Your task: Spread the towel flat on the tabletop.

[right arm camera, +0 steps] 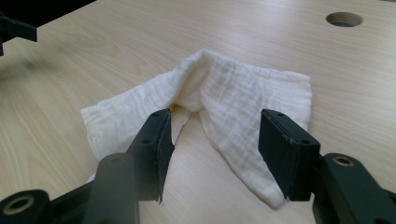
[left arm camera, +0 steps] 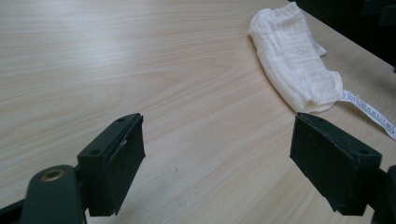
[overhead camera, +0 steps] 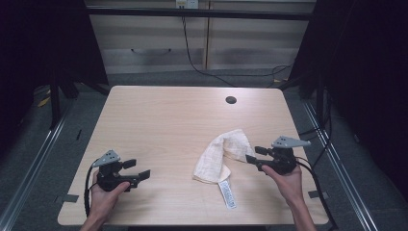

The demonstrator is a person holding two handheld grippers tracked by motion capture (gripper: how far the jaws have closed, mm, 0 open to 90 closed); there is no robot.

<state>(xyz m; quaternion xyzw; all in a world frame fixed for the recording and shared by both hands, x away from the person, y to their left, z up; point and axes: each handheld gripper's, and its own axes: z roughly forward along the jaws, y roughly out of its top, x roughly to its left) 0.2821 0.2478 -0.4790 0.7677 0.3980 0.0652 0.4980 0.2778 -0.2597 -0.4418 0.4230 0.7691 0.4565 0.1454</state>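
Fingers (right arm camera: 289, 154) apart, straddling cloth (right arm camera: 233, 98) corner

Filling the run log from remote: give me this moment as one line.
left gripper open, nothing held | right gripper open at cloth's edge | cloth crumpled on table, label out

Even overhead light falls on the pale counter (overhead camera: 159, 125), while everything around it sinks into near-black — the high view is soft and slightly grainy. In the left gripper view a broad sheen lies on the wood beyond the left tongs (left arm camera: 217, 163), whose near parts blur. In the right gripper view the cloth (right arm camera: 233, 98) between the right tongs (right arm camera: 215, 144) is crisp — shadows stay faint.
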